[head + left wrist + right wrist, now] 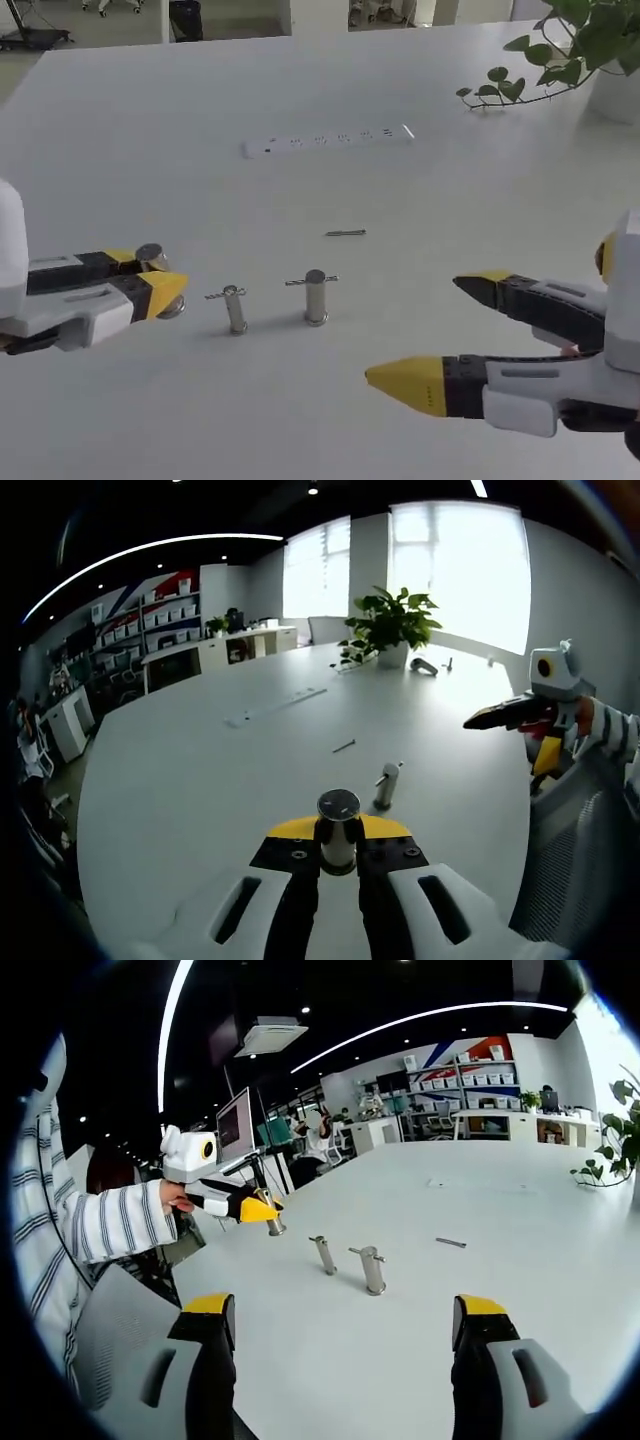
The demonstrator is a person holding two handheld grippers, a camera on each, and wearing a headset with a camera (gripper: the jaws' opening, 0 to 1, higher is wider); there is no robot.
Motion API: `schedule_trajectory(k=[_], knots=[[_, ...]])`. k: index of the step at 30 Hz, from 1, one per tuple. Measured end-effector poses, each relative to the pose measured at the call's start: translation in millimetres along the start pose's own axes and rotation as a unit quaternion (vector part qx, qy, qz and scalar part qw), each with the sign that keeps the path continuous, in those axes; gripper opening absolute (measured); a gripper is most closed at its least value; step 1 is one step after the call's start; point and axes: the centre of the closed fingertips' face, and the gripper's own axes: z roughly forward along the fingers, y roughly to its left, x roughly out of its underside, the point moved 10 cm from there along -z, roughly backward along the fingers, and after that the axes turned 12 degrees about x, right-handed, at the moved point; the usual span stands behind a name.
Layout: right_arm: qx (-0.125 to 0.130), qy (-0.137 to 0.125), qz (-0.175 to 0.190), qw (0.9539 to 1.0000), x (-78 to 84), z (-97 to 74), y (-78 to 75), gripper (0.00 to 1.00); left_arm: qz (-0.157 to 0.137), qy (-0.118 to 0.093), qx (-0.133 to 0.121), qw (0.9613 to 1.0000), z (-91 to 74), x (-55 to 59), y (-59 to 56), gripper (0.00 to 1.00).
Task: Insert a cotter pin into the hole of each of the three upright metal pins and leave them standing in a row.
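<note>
My left gripper (172, 276) (338, 832) is shut on an upright metal pin (150, 256) (338, 806) with no cotter pin through it, its foot low at the tabletop. Right of it stand two metal pins (235, 309) (316, 297), each with a cotter pin through its top; the right gripper view shows them (323, 1254) (371, 1269) ahead. A loose cotter pin (345, 233) (451, 1243) (344, 746) lies flat behind them. My right gripper (418, 330) (345, 1310) hovers open to the right of the row, nothing between its jaws.
A white power strip (330, 140) (275, 707) lies farther back on the white table (300, 400). A potted plant (575, 40) (390, 625) stands at the far right corner. A person's striped sleeve (100, 1230) holds the left gripper.
</note>
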Motion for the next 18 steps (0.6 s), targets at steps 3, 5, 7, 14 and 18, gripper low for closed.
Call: schedule_trajectory(k=[3, 5, 7, 14, 18], knots=[[-0.002, 0.000, 0.000, 1.0000, -0.5, -1.0, 1.1, 0.88, -0.014, -0.007, 0.003, 0.9999, 2.0, 2.0, -8.3, 0.09], [-0.002, 0.000, -0.002, 1.0000, -0.7, -1.2, 1.9, 0.89, -0.018, -0.012, 0.007, 0.9997, 3.6, 2.6, -13.9, 0.09], [-0.003, 0.002, -0.004, 1.0000, -0.7, -1.2, 2.7, 0.90, -0.023, -0.016, 0.013, 0.9995, 5.6, 2.3, -19.6, 0.09], [-0.012, 0.005, -0.005, 0.9999, -0.4, -2.3, 4.3, 0.92, -0.021, -0.018, 0.040, 0.9988, 22.2, 4.3, -31.5, 0.09], [-0.012, 0.006, -0.003, 0.9999, 0.5, -3.5, 3.8, 0.94, -0.026, -0.016, 0.048, 0.9984, 33.9, 6.6, -36.5, 0.09]])
